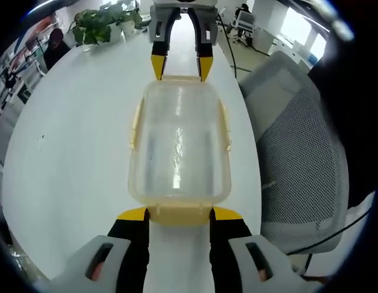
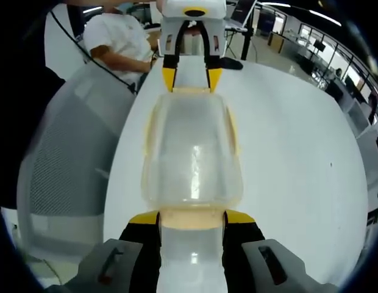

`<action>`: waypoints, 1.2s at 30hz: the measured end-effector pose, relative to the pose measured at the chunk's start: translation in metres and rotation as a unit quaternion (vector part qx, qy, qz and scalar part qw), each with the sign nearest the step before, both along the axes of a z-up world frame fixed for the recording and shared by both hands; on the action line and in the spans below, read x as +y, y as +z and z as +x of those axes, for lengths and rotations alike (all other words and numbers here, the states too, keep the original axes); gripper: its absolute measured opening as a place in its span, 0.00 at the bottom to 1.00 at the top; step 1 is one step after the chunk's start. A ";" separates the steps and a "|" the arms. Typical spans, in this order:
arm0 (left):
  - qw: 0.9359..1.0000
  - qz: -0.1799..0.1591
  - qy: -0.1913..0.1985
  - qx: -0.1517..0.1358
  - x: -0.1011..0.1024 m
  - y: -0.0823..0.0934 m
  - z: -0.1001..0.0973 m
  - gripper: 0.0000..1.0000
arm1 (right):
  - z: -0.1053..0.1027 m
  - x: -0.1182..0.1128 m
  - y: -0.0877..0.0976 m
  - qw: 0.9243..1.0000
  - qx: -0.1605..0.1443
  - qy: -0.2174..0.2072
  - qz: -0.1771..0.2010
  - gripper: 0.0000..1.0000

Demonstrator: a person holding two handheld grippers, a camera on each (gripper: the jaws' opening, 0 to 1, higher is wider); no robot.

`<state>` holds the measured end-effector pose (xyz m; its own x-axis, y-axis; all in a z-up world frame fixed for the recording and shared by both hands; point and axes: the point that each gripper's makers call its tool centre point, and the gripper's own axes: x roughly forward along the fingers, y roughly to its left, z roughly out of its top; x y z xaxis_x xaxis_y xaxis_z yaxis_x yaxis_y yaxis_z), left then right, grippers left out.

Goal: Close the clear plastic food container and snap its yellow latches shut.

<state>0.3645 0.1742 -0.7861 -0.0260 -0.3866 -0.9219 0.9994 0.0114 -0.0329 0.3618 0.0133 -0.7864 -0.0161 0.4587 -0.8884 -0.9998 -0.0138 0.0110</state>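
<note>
One clear plastic food container (image 1: 180,146) sits on a white round tabletop (image 1: 73,140), its lid already lying flat on top, so the closing step looks done. Two grippers face each other across the container, one at each short end. In the left gripper view, the left gripper (image 1: 180,215) has its yellow-tipped fingers (image 1: 133,215) spread about as wide as the near end latch (image 1: 180,215), which lies between them; I cannot tell whether they press on it. The right gripper (image 1: 181,66) stands at the far end, its fingers likewise straddling the latch (image 1: 180,78) there. Four yellow latches can be counted: one at each short end and one on each long side (image 1: 136,125) (image 1: 225,125). The two side latches appear to flare outward a little from the container, so they are probably not snapped; the end latches are hard to judge. The snapping seems mostly left to do. Beside the tabletop, next to the container, stands one grey mesh chair (image 1: 299,165). Beyond the container's far end, one potted plant (image 1: 103,24) sits on the tabletop. In the right gripper view, one seated person in a white shirt (image 2: 119,39) is behind the chair.
</note>
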 end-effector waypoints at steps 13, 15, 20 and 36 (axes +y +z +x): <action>1.000 0.000 -0.007 0.001 -0.017 -0.002 0.002 0.37 | 0.000 -0.016 -0.002 1.000 0.001 -0.005 -0.007 0.37; 1.000 0.001 -0.007 0.001 -0.019 -0.002 0.002 0.37 | 0.000 -0.019 -0.002 1.000 0.000 -0.004 -0.009 0.37; 1.000 -0.004 -0.008 0.001 -0.024 -0.001 0.002 0.37 | 0.000 -0.025 0.000 1.000 0.000 -0.005 -0.010 0.37; 1.000 -0.005 -0.007 0.002 -0.034 -0.003 0.003 0.37 | 0.002 -0.035 0.002 1.000 0.000 -0.004 -0.015 0.37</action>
